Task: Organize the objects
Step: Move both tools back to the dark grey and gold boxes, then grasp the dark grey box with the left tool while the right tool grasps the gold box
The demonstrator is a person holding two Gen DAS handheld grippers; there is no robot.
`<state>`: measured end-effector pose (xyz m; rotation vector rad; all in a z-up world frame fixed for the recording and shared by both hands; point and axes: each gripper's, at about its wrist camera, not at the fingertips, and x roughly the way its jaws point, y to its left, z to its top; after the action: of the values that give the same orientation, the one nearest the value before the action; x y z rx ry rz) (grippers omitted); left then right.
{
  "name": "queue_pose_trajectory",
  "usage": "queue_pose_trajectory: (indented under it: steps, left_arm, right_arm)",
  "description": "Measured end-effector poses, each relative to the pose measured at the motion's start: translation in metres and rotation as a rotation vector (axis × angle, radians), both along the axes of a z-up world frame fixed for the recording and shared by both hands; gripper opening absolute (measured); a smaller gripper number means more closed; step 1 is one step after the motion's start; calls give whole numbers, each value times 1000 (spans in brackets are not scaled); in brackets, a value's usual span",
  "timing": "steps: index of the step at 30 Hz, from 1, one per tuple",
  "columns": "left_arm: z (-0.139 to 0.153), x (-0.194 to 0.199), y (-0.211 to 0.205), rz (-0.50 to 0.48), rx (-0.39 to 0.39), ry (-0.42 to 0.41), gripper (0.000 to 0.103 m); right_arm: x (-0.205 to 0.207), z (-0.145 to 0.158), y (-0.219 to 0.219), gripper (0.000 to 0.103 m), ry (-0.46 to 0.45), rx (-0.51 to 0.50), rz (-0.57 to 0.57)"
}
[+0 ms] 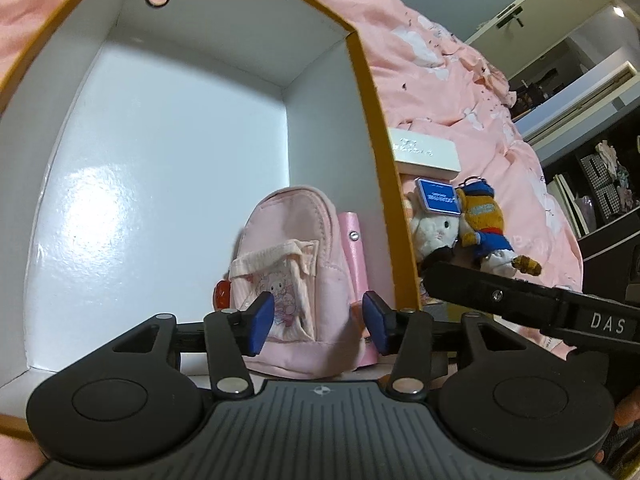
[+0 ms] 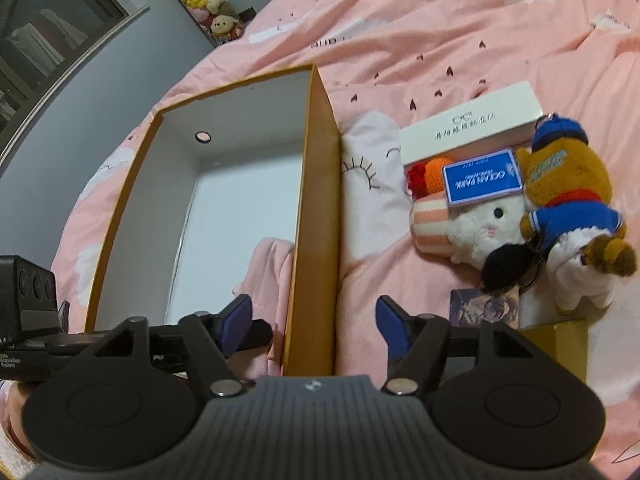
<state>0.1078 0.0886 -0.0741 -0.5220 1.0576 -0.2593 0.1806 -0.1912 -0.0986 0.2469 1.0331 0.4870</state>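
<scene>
A yellow box with a white inside [image 1: 368,92] [image 2: 316,184] lies on the pink bed. In the left wrist view a small pink backpack [image 1: 292,264] stands in its near corner beside a pink case [image 1: 356,256]. My left gripper [image 1: 318,324] is open inside the box, its blue pads on either side of the backpack's lower front, apart from it. In the right wrist view my right gripper [image 2: 314,330] is open and empty, straddling the box's right wall. Right of the box lie a white rabbit plush [image 2: 484,228], a brown plush in blue [image 2: 568,204], a blue card [image 2: 482,176] and a white glasses box [image 2: 468,124].
A small picture card [image 2: 484,306] and a yellow box corner [image 2: 560,348] lie near my right gripper. An orange and red knitted toy [image 2: 426,172] sits under the glasses box. A striped plush [image 2: 432,224] lies beside the rabbit. Shelves [image 1: 600,184] stand past the bed.
</scene>
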Motion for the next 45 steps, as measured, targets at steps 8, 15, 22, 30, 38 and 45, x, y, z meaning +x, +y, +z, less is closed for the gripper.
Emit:
queue_pose_trajectory:
  steps: [8,15,22,30,38,45]
  left_arm:
    - [44,-20,-11,-59,33,-202,60]
    - [69,-32,-65,-281,150,-323,61]
    - [54,-37,-129,-496,319,-322,61]
    - [18,-38,-178,-663,518,-283,62]
    - [-14,-40,-206,-780,652,-266,66]
    - [-34,-41,-222,-821,779,-256,76]
  right_arm:
    - [-15,14,-29,82,-93,-20,-45]
    - [-38,28,-63,82,-188,-106,-119]
    - [-66,26,-84,62,-233,-188,-148]
    - [-69,7,-110,50,-189,-236,-210]
    - [-70,-8,-122,50,-198,-194,-205]
    - [-65,-18,-132,51,-185,-137,-210]
